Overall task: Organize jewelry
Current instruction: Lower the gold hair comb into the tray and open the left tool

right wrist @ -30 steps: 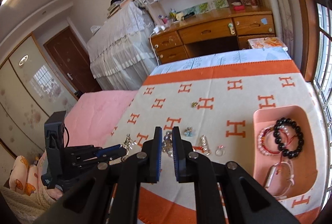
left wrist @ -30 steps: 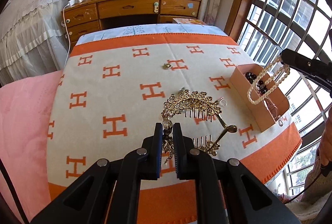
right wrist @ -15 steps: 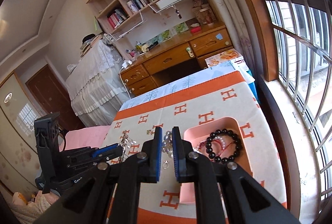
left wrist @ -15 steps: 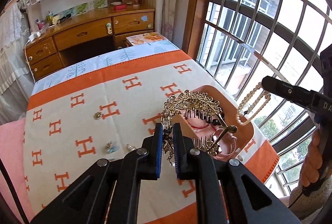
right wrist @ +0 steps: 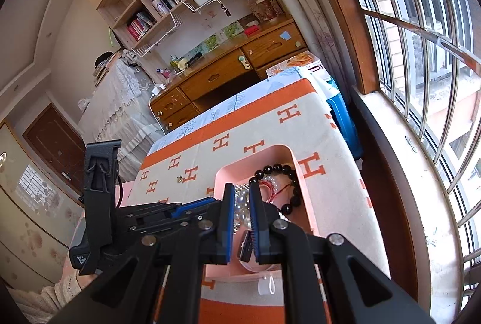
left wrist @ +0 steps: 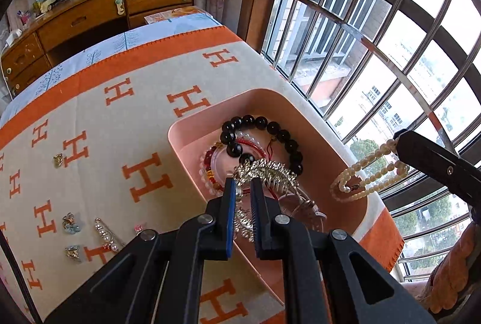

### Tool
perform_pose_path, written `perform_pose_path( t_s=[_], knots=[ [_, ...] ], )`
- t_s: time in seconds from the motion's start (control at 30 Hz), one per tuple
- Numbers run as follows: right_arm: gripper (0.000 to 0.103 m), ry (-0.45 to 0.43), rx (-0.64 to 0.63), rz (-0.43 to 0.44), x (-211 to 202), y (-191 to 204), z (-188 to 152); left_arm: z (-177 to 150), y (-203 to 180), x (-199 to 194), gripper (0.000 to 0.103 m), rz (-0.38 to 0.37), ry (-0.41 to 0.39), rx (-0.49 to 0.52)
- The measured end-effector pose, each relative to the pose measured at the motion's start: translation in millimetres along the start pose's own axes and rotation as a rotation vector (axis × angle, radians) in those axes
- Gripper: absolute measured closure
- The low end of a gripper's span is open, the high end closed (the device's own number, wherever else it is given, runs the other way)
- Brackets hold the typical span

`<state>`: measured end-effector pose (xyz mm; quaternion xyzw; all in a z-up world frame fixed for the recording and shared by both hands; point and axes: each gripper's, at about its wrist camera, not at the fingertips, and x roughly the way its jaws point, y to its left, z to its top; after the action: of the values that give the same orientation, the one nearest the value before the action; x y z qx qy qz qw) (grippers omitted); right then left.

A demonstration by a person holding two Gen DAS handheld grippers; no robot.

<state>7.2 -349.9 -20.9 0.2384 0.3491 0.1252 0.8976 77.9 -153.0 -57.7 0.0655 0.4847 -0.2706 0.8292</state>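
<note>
- Centre frame, the pink tray [left wrist: 192, 125] already holds a black bead bracelet [left wrist: 279, 131] and red strands.
- The left hand-held gripper [left wrist: 242, 188], nearly closed, pinches the gold hair comb [left wrist: 267, 170] above the tray.
- At right, the right hand-held gripper [right wrist: 240, 197] clamps a pearl necklace [left wrist: 366, 176].
- Lower left, small earrings [left wrist: 71, 221] and a pearl pin [left wrist: 105, 233] await on the blanket [left wrist: 120, 113].

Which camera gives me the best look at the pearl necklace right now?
Left wrist view: the pearl necklace dangles in full from the right tool over the pink tray. The right wrist view shows only a few pearls between its fingers.
</note>
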Motion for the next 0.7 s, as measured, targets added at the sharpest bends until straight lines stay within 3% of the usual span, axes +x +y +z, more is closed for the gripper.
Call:
perform_pose_path(
  t_s=[0.3,0.43,0.63,0.7],
  knots=[
    [0.094,0.075,-0.019,-0.001,20,-5,-11,3,11,-1,0.095,0.008,-0.020,-0.028],
    [0.094,0.091,-0.035,0.000,26,-2,-13,-3,20,-16,0.089,0.024,-0.045,-0.038],
    [0.093,0.114,-0.040,-0.018,34,2,-14,-22,34,-36,0.069,0.068,-0.067,-0.052],
    [0.093,0.130,-0.031,-0.033,38,1,-15,-29,41,-43,0.044,0.086,-0.085,-0.066]
  ],
)
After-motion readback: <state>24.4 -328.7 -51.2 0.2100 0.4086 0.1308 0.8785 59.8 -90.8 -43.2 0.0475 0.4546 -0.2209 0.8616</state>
